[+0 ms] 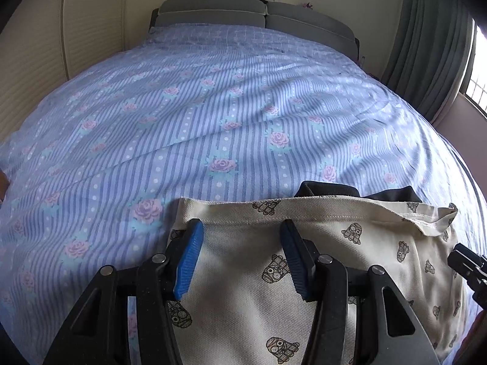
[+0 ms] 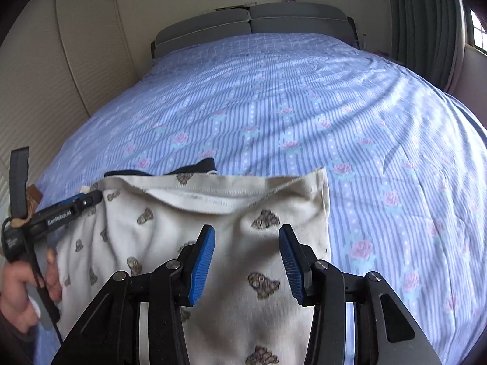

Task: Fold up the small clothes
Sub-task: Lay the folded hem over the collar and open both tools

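Lying spread on the striped floral bedsheet at the near edge of the bed is the small cream garment, printed with little cartoon figures, its hemmed far edge running left to right and a dark garment peeking out from beneath that edge. Both tools hang over it, angled down toward the cloth. The left gripper has its blue pads parted to a middling gap, straddling bare fabric near the far-left stretch of the hem — nothing is pinched between them, and whether the tips touch the cloth I cannot tell. The right gripper stands the same way, jaws roughly half apart over the right half of the garment, holding nothing. From the right wrist view the left tool shows side-on at the garment's left edge, carried in the person's hand. On the right side the hem is turned over in a loose flap, so the piece is not yet lying flat. The spacing reads as deliberate, in my judgement: one tool per side, placed so that each can take a corner or edge and carry it across evenly — a fold seems about to begin rather than be under way.
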Demonstrator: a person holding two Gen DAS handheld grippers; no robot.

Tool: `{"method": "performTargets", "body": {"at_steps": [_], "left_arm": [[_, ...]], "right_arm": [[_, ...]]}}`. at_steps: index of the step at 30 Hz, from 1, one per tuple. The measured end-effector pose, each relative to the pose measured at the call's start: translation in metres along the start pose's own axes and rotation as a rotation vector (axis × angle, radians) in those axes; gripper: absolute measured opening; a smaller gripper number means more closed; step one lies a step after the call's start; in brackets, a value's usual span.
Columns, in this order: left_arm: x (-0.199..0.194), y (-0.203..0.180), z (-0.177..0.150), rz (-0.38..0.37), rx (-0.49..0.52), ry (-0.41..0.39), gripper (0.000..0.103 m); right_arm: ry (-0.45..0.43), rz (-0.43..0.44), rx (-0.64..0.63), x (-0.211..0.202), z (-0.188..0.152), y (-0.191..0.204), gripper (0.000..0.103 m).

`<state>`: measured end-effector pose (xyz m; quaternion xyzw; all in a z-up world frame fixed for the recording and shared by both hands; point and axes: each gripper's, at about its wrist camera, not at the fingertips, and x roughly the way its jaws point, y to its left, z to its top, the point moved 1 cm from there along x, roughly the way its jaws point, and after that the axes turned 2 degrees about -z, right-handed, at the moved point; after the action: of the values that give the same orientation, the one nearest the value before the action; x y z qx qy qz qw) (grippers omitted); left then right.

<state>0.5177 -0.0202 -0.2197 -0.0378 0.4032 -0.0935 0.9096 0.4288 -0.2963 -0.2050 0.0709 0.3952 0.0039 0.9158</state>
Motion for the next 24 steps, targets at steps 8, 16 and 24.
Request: {"method": "performTargets", "body": {"at_steps": [8,16,24], "left_arm": [[-0.001,0.000,-0.001,0.000,0.002,-0.008,0.052],[-0.003,0.000,0.001,0.004,0.009,-0.018,0.053],[-0.011,-0.002,0.002,0.008,0.031,-0.044,0.064]], "right_arm": [[0.023,-0.056,-0.047,0.042,0.025,0.005,0.045],[-0.014,-0.090,-0.009,0.063,0.053,0.004,0.045],[-0.093,-0.054,-0.032,0.034,0.041,0.017,0.045]]}}
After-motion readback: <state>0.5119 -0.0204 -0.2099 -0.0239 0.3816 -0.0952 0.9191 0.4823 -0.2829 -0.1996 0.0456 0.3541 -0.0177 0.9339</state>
